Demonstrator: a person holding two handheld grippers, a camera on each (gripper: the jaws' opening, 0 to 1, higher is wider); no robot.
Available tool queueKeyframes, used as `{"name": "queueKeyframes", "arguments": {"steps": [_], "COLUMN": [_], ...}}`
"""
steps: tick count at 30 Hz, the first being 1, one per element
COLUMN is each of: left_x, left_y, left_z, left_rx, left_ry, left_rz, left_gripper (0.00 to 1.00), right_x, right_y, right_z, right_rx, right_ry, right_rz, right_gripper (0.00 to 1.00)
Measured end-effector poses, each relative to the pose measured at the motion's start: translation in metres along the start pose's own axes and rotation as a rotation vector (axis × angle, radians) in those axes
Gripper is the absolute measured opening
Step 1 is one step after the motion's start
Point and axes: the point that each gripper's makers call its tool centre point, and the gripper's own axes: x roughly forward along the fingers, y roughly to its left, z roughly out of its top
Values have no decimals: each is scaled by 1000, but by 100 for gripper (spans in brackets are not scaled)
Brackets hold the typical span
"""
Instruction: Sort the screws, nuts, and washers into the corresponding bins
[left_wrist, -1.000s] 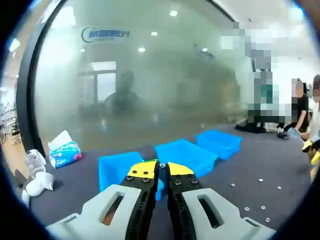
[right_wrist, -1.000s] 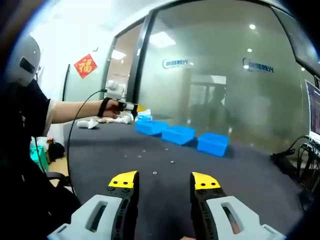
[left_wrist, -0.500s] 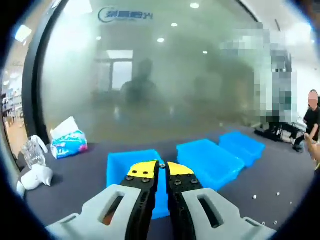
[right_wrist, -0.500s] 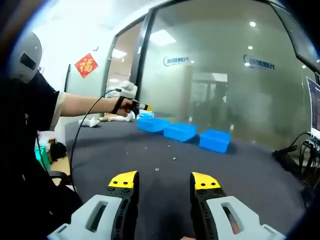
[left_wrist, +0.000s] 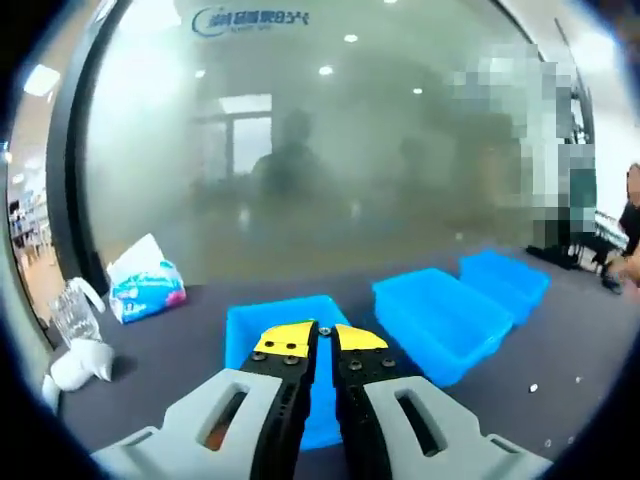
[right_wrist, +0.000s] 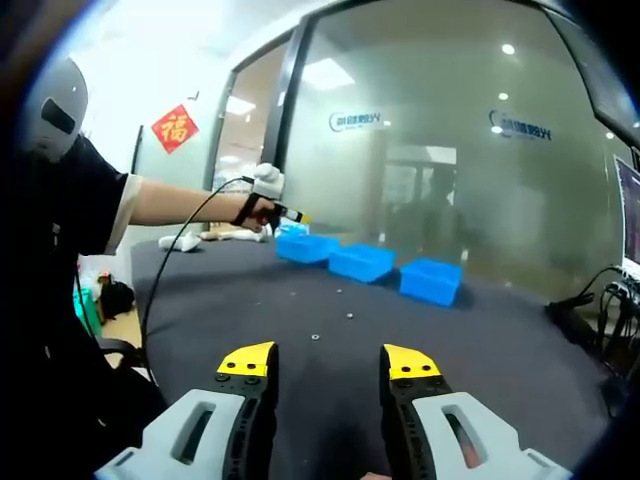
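Fingers (left_wrist: 300, 342) pinching nut (left_wrist: 325, 329) over bin (left_wrist: 262, 322)

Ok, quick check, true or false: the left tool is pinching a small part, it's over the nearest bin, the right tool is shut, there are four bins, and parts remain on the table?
1. The left tool pinches a small metal part. True.
2. It hangs over the nearest blue bin. True.
3. The right tool is shut. False: its jaws stand apart, holding nothing.
4. Four blue bins. False: three.
5. Small parts lie on the table. True.
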Motion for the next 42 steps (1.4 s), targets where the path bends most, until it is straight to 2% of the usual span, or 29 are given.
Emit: {"name": "queueKeyframes", "arguments": {"steps": [1, 4, 8, 11, 12, 14, 18, 21, 24, 32, 39, 42], "left_x": [0, -2, -3, -2, -3, -5, -11, -18, -27, -65, -121, -146], "left_y": [-1, 0, 6, 6, 5, 5, 2, -4, -11, -31, -55, -63], "left_z": [-2, -7, -3, -6, -6, -7, -7, -11, -10, -12, -20, -17], "left_rx": [-19, 2, -8, 60, 63, 50, 54, 48, 39, 48, 68, 89], "left_ry": [4, 9, -16, 10, 14, 20, 26, 44, 30, -19, -74, -109], "left_rz": [-7, -2, 11, 8, 8, 7, 2, -21, -47, -118, -183, -193], "left_gripper": [5, 5, 6, 19, 26, 32, 39, 40, 41, 40, 40, 40], "right_x": [0, 1, 2, 3, 3, 4, 6, 7, 7, 5, 2, 1], "right_y": [0, 0, 2, 3, 3, 4, 6, 7, 7, 3, -6, -8], "right_z": [0, 0, -1, -1, -1, -2, -3, -4, -3, 0, 4, 6], "right_rx": [1, 5, 6, 5, 9, 8, 6, 9, 12, 22, 33, 33], "right_ry": [-1, -1, 2, 3, 3, 5, 11, 11, 9, -4, -15, -21], "right_rz": [0, 1, 5, 4, 5, 7, 13, 16, 15, 1, -21, -29], "right_gripper": [37, 37, 37, 37, 37, 37, 37, 37, 37, 37, 37, 37]}}
